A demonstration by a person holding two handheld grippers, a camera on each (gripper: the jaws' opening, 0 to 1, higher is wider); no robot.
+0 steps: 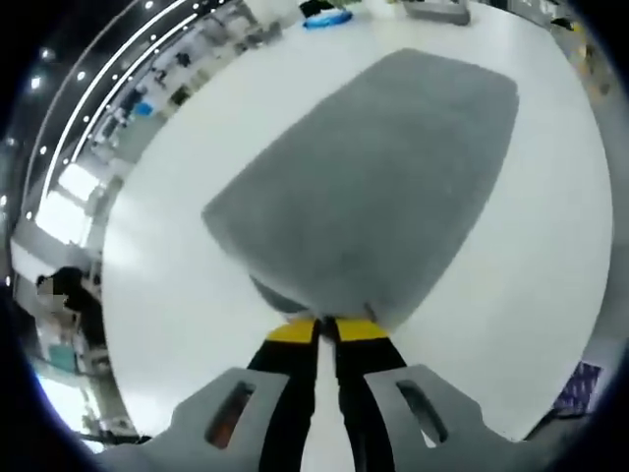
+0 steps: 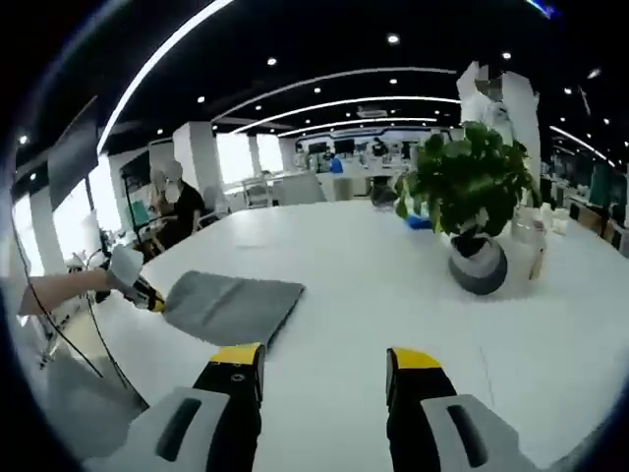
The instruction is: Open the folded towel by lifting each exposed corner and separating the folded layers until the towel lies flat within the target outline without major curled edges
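A grey towel (image 1: 378, 187) lies on the white table (image 1: 197, 285), stretching away from my left gripper (image 1: 327, 330). The yellow-tipped jaws of that gripper are shut on the towel's near edge, which lifts slightly there. In the right gripper view the same towel (image 2: 236, 307) lies to the left, and the left gripper (image 2: 155, 302), held by a person's hand, pinches its left end. My right gripper (image 2: 324, 360) is open above the bare table (image 2: 373, 295), to the right of the towel and apart from it, with nothing between its jaws.
A potted plant (image 2: 470, 192) in a grey pot stands at the right, with a clear jar (image 2: 532, 246) beside it. A blue object (image 1: 329, 18) lies at the far table edge. A person (image 2: 177, 205) sits beyond the table.
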